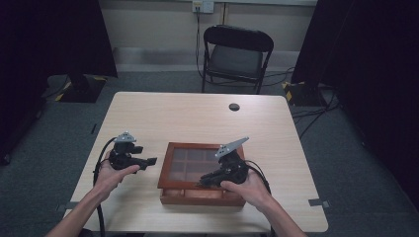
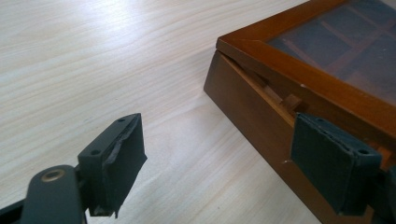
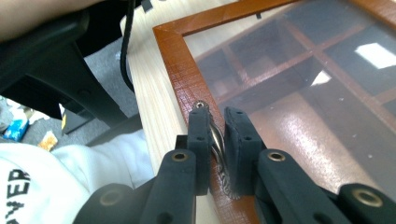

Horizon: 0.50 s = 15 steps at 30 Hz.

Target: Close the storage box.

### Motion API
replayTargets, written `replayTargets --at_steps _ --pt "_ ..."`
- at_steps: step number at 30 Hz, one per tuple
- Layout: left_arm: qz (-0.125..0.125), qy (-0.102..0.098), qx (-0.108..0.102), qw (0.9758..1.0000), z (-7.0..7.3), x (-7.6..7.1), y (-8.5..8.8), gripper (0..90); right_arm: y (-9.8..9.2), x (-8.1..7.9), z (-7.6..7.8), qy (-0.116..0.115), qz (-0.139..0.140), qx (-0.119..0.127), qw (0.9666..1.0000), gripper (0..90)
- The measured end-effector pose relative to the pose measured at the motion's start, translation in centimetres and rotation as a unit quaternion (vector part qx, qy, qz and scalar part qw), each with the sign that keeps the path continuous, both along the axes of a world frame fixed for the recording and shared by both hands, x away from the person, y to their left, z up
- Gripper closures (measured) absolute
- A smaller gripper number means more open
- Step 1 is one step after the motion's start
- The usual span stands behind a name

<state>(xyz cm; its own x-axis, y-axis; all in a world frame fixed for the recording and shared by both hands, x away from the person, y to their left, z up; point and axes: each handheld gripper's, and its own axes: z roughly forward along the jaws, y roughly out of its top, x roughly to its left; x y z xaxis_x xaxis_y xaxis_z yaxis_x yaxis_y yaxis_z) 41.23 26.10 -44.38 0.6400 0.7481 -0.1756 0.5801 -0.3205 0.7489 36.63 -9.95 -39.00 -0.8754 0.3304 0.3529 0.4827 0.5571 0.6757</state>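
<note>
High view: wooden box [image 1: 200, 192] with a glass-paned lid sits on the tabletop [image 1: 197, 116] toward the near edge, a little right of centre. Left gripper [image 1: 148, 161] is held just left of the box, jaws pointing at its side. Right gripper [image 1: 205, 181] rests over the lid's near edge.

Left gripper view: left gripper [image 2: 224, 154] jaws spread apart, nothing between the pads; bare tabletop [image 2: 93, 60] in the gap. The right-hand pad lies against or just in front of the box [image 2: 252, 112] side wall; contact cannot be confirmed. The lid sits slightly raised at the corner, a thin gap under the frame.

Right gripper view: right gripper [image 3: 217, 135] jaws drawn close, pinching a small metal handle [image 3: 215, 140] on the lid's frame [image 3: 187, 88]. One end of the handle is fixed by a screw. Compartment dividers are visible through the glass.

Writing: white cloth [image 3: 46, 186] at lower left of the right gripper view carries dark letters, partly cut off, reading "VER".

The high view does not resolve the handle or the lid gap.
</note>
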Motion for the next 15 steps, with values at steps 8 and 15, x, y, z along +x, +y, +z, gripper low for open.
replayTargets --at_steps 8,15 --pt "-0.009 -0.002 -0.001 1.0 0.0 -0.1 -0.1 17.4 0.3 -0.5 -1.1 0.0 -0.002 -0.019 0.9998 81.5" --pt "-0.01 0.001 0.0 0.9999 -0.2 0.0 -0.1 17.4 0.7 -0.7 -2.3 0.003 0.003 -0.036 0.9993 81.5"
